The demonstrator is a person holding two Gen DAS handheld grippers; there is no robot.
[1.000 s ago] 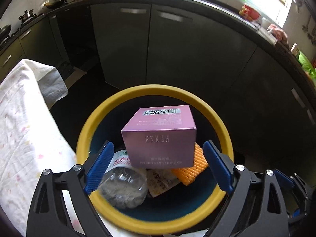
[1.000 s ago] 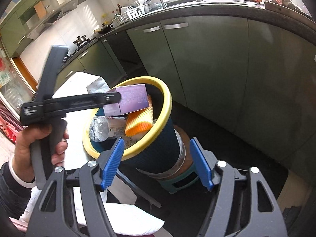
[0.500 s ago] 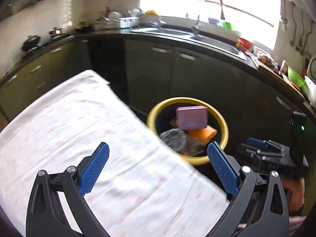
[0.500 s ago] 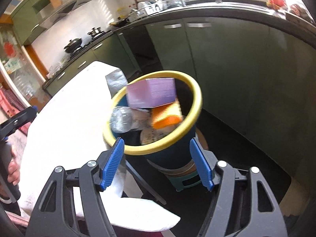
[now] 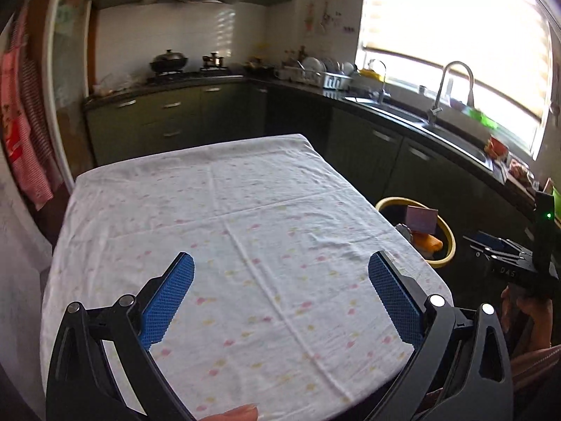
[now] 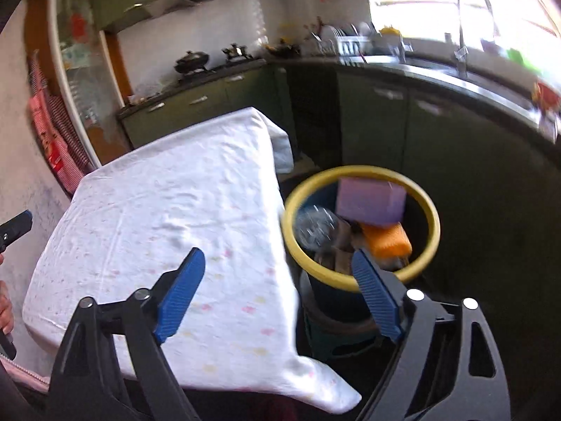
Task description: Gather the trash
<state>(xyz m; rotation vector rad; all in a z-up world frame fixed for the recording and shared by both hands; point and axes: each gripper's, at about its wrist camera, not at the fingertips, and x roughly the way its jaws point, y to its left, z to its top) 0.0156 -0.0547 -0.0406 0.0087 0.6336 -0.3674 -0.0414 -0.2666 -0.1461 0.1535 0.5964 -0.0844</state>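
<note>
A dark bin with a yellow rim [image 6: 429, 210] stands beside the table's right edge; it also shows in the left wrist view [image 5: 450, 242]. Inside lie a purple box [image 6: 370, 201], an orange sponge [image 6: 387, 240] and a clear plastic bottle [image 6: 313, 228]. My left gripper [image 5: 280, 270] is open and empty above the table with the white flowered cloth [image 5: 224, 217]. My right gripper [image 6: 278, 266] is open and empty, over the table's right edge next to the bin. The right gripper's body [image 5: 519, 263] shows at the right of the left wrist view.
Dark green kitchen cabinets [image 5: 420, 161] and a counter with a sink and tap [image 5: 452, 87] run along the back and right. A stove with pots [image 5: 182, 63] is at the back left. The bin stands on a low stool [image 6: 336, 336].
Both grippers have pulled back from the bin. The left one now hangs over the table, and the right one has swung left toward the table edge. The purple box stays in the bin.
</note>
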